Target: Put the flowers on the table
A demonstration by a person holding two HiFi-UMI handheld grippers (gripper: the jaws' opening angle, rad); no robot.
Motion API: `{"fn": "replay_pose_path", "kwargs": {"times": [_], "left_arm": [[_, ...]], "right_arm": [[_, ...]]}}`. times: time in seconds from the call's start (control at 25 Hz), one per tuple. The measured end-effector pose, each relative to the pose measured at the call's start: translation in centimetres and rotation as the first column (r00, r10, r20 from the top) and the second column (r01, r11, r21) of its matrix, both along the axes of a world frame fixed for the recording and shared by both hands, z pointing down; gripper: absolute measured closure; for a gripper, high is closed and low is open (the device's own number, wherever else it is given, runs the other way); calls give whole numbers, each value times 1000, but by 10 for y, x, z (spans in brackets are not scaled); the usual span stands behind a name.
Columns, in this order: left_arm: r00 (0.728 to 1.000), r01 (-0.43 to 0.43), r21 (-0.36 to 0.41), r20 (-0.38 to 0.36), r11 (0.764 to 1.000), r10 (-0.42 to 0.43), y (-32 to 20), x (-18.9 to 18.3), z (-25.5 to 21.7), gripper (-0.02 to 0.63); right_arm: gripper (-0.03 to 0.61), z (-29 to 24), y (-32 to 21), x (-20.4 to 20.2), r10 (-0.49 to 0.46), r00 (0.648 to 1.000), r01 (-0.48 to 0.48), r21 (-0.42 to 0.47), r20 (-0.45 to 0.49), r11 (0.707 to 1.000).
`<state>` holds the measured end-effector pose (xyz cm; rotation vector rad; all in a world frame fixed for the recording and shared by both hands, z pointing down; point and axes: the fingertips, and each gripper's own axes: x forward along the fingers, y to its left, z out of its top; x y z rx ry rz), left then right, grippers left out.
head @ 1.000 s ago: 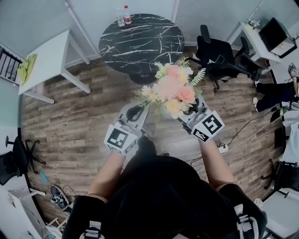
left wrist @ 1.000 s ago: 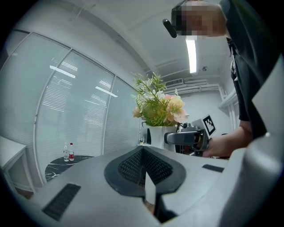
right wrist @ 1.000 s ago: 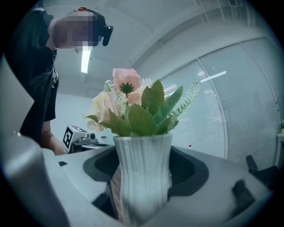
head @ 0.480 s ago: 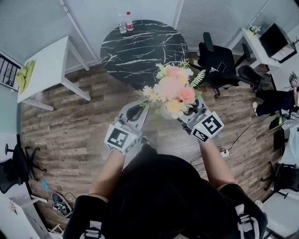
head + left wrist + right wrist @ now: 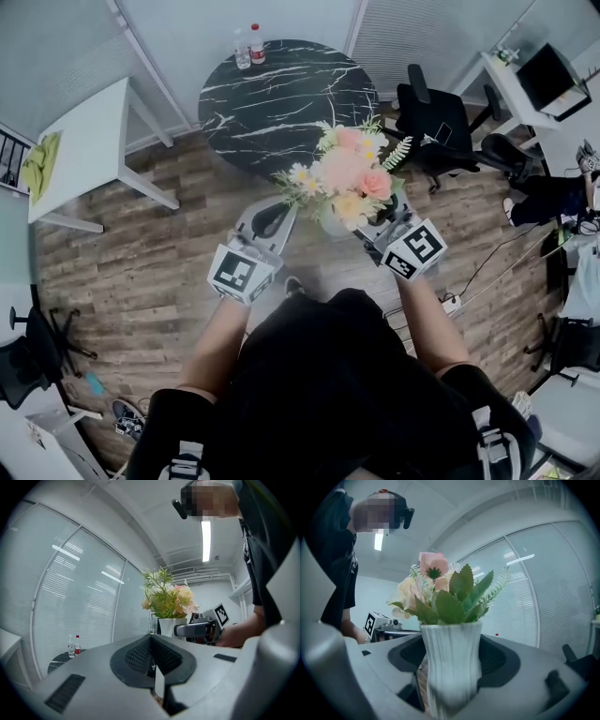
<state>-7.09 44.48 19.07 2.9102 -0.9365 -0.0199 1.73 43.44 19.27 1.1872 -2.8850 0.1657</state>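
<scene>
Two grippers are held out in front of the person in the head view: the left gripper [image 5: 272,217] at centre-left and the right gripper [image 5: 382,225] beside it, under the flowers [image 5: 349,176]. Over the last second the round black marble table [image 5: 281,84] at the top of the frame has drawn nearer, and the blooms now overlap its near edge. The carry is closing in, I'd say, but nothing is set down yet. In the left gripper view its jaws are pressed together on nothing, with two bottles [image 5: 74,646] far off at lower left. In the right gripper view the jaws clamp the white ribbed vase [image 5: 451,667], upright.
</scene>
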Motion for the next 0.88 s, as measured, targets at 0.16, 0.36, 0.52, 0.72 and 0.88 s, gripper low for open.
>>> {"fn": "replay_pose_path", "kwargs": {"times": [0.16,0.36,0.52,0.72,0.88], "left_arm": [[1000,-9,-4,-3,1000,9,-13,-8,2,601],[1000,-7,-7,-2,1000,7,-25,-14,4,601],[1000,4,-10,7,1000,-4,-38,-18,6,601],[1000,24,-11,16,1000,-24,-61,-21,9,601],[999,37,-12,22,999,-37,-78,-19,9,601]], "right_arm": [[231,3,-12,-5,15,1000,-15,-10,-7,1000],[232,5,-26,-7,28,1000,-28,-12,-13,1000],[232,8,-43,-7,31,999,-32,-16,-8,999],[232,11,-69,-6,22,1000,-22,-10,0,1000],[232,13,-89,-4,11,1000,-11,-8,5,1000]]}}
